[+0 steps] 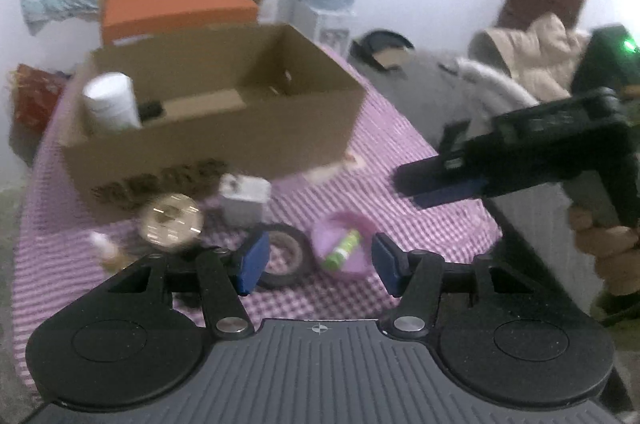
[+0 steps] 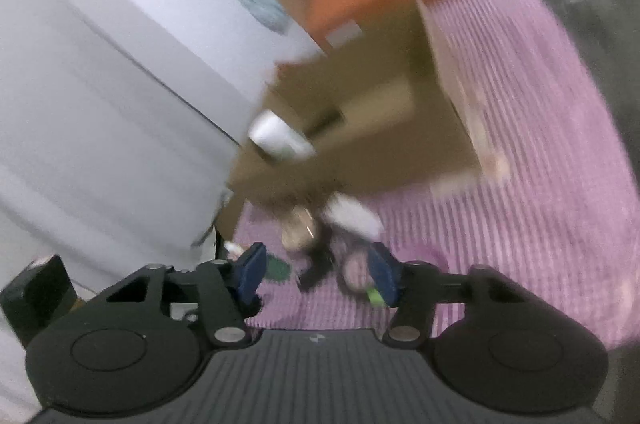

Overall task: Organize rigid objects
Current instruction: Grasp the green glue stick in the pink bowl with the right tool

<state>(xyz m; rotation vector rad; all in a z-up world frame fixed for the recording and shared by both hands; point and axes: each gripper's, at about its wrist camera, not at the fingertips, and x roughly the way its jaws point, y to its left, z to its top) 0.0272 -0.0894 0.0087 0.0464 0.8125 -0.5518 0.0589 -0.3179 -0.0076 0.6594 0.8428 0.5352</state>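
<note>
Two grippers stand part open, holding nothing. Between the left gripper [image 1: 316, 264] pads, beyond them, lie a black tape roll [image 1: 284, 260] and a pink bowl [image 1: 344, 248] holding a green tube [image 1: 342, 249]. Print on the cardboard box [image 1: 224, 120] is too blurred to read. Right gripper [image 1: 436, 180] hovers over the checked desk [image 1: 400, 160], bare near its right edge.

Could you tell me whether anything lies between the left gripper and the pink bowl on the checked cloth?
Nothing visible does. The left gripper, jaws open and empty, points at the pink bowl; the black tape roll lies beside it, left of the path.
</note>
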